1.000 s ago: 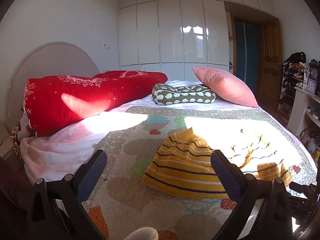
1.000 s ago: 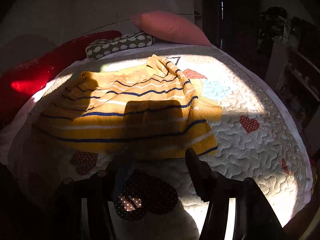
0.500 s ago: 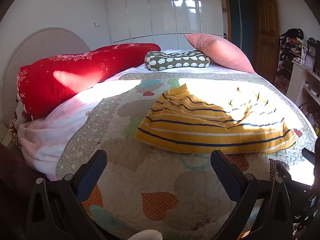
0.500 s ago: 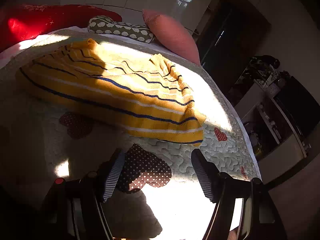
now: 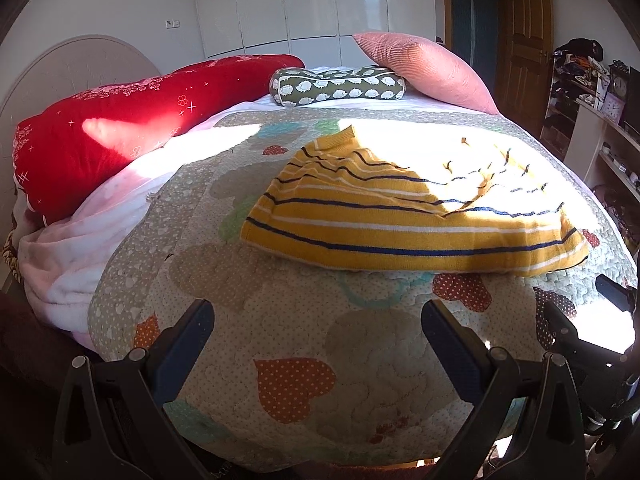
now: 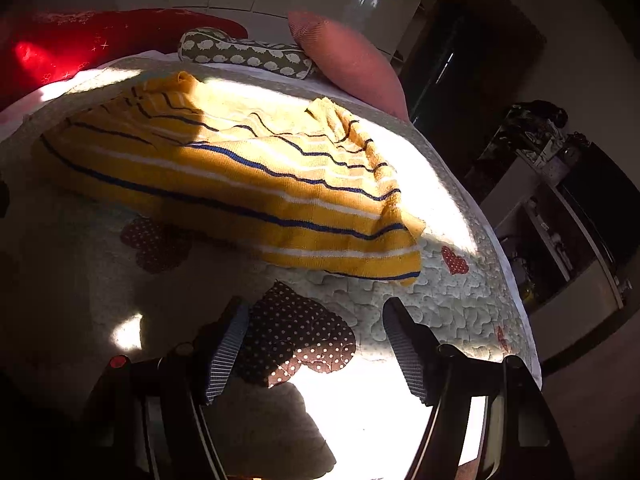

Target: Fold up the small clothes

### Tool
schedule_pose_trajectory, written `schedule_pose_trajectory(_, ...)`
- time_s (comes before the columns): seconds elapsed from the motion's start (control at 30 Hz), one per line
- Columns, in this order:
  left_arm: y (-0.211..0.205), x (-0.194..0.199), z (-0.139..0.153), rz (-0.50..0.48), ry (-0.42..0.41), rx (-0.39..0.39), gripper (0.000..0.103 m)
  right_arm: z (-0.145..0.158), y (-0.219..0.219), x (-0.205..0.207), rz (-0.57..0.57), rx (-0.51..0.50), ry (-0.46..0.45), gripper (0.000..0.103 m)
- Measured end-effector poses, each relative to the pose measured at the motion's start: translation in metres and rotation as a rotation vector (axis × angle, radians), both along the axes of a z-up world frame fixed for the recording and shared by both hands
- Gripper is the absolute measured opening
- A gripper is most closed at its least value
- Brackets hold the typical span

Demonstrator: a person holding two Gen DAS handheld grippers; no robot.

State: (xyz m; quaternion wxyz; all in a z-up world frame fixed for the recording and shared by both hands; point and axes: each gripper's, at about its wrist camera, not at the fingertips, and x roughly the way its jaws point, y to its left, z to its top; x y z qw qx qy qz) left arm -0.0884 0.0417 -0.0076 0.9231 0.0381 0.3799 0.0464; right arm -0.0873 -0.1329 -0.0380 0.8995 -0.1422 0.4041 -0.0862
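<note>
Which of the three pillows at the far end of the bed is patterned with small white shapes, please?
The green pillow, the low roll lying between the other two. The red pillow on its left is long and bulky with sparse white marks, and the pink pillow on its right is plain ribbed.

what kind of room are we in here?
A home bedroom, most likely: a bed with a heart-patterned quilt and pink pillow, a rounded headboard, and glossy white wardrobe doors behind it.
</note>
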Motion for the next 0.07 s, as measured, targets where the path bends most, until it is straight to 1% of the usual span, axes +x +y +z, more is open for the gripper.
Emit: schedule_pose_trajectory(0.07, 0.0015, 0.0008, 0.0, 0.005, 0.002, 0.001, 0.103, -0.0002, 0.0011, 0.0005, 0.004, 0.004, 0.005, 0.073)
